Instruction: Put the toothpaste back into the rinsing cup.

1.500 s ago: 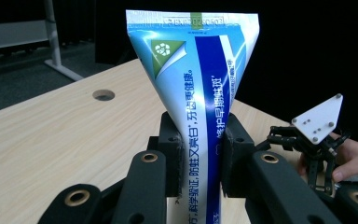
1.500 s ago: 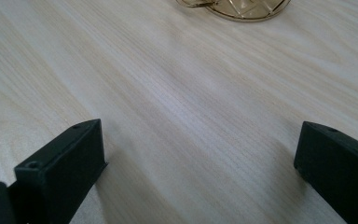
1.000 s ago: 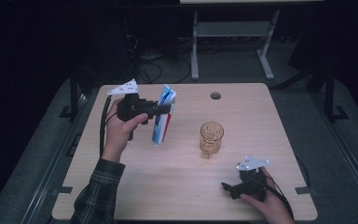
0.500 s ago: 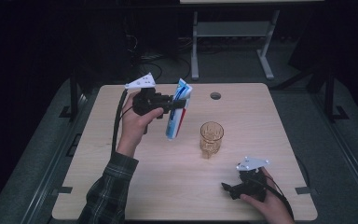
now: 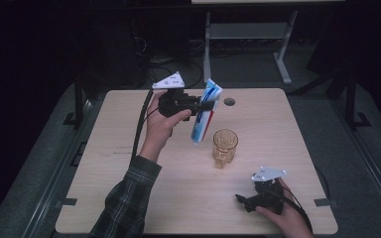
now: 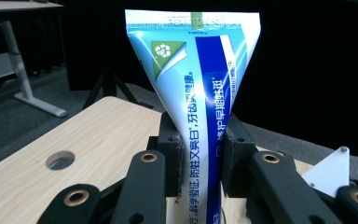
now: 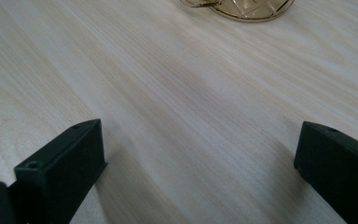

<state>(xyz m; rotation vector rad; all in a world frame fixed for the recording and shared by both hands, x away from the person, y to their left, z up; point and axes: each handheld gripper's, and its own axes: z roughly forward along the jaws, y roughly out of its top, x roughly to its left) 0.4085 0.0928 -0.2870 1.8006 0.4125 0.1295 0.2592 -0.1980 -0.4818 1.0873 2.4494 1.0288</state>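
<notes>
As seen from the high view, we record the left claw point(image 5: 204, 105) raised above the far-left part of the worktop point(image 5: 129, 198), closed on a blue-and-white toothpaste tube point(image 5: 203, 116). The tube's long axis runs near upright, slightly tilted, with the flat crimped end uppermost and the lower end hanging just up-left of the amber glass point(image 5: 224, 147). The glass stands upright near the centre of the worktop, between the two hands. We judge the coming move turns on this: the glass mouth lies below and to the right of the tube's lower end, and the left hand is the nearer. The right claw point(image 5: 243, 201) rests low on the worktop near its front right edge.

From the left gripper view, the tube point(image 6: 200, 93) stands pinched between both pads point(image 6: 170, 154), the crimp spread wide above them.

From the right gripper view, the jaws stand wide apart over bare wood, holding nothing; the base of the glass point(image 7: 242, 7) lies ahead.
</notes>
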